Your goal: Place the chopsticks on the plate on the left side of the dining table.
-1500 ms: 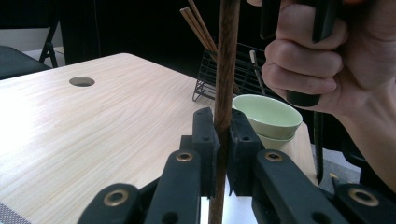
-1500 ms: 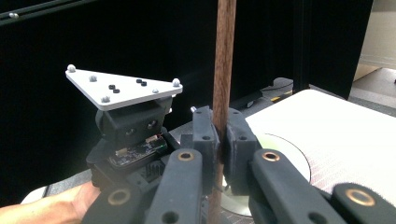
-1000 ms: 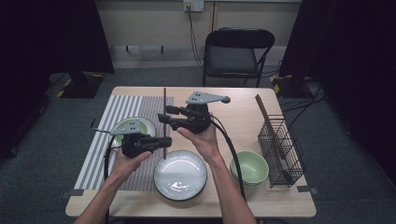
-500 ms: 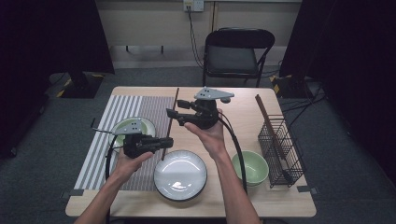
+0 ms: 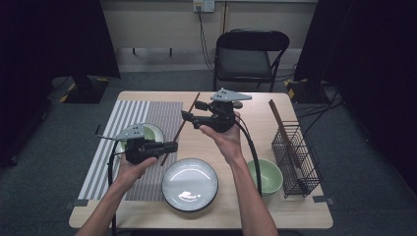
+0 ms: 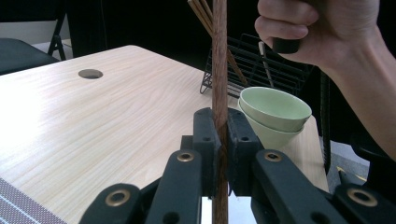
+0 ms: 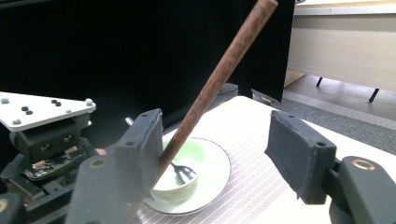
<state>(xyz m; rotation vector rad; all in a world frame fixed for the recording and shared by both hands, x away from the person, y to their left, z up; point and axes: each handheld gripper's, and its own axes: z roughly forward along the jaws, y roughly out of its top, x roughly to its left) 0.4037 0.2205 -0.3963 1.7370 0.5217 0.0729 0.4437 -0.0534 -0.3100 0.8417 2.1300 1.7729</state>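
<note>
Handover nearly done: left gripper (image 5: 169, 146) clamps the long dark wooden chopstick (image 5: 180, 129) above the striped placemat (image 5: 147, 110), near the tabletop's far edge. Right gripper (image 5: 191, 110), jaws just opening, gapes around it; withdraw straight, avoiding nudges.

White plate (image 5: 190, 184) near the table's (image 5: 246, 216) front edge, middle. Stacked green bowls (image 5: 265, 176) just right of it. Black wire rack (image 5: 296, 158) along the right edge, sticks standing in it. Striped mat (image 5: 115, 128) over the left side, green saucer (image 7: 212, 175) with cup and fork (image 7: 183, 173) on it. Folding chair (image 5: 248, 59) behind the far edge
</note>
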